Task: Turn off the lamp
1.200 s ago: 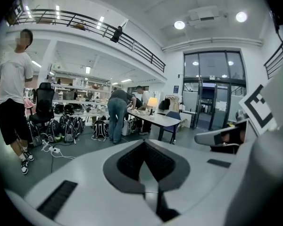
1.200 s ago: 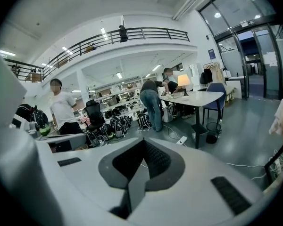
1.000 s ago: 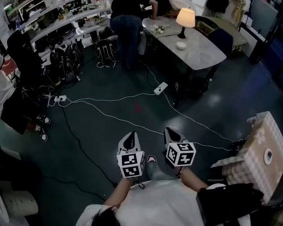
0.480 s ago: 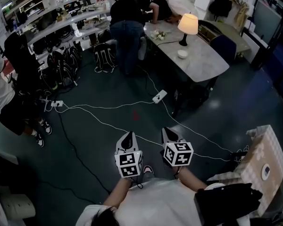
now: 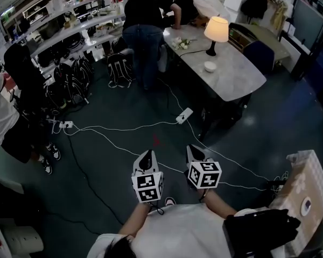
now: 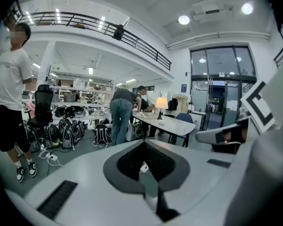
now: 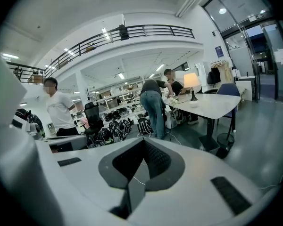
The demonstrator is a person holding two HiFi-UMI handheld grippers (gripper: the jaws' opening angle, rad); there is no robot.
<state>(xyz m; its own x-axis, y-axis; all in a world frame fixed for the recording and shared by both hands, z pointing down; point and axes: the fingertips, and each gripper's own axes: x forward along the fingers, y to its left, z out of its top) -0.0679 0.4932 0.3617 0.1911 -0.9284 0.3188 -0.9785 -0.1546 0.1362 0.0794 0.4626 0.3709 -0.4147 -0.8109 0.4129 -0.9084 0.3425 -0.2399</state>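
Observation:
The lamp (image 5: 217,31) is lit, with a cream shade and dark base, and stands at the far end of a long pale table (image 5: 234,77) across the room. It also shows small and glowing in the left gripper view as the lamp (image 6: 161,103) and in the right gripper view as the lamp (image 7: 191,81). My left gripper (image 5: 146,158) and right gripper (image 5: 196,153) are held side by side in front of the body, well short of the table. Both have their jaws together with nothing between them, as seen on the left gripper (image 6: 144,144) and right gripper (image 7: 142,142).
A white power strip (image 5: 184,115) and long cables (image 5: 118,128) lie on the dark floor between me and the table. Two people (image 5: 144,28) bend over the table's far end; another person (image 5: 5,120) stands at left. A small bowl (image 5: 210,66) sits near the lamp. A checked box (image 5: 304,190) stands at right.
The table, lamp and floor cables have slid down and nearer in the head view as I move toward them. Both grippers keep their place before the body, still shut.

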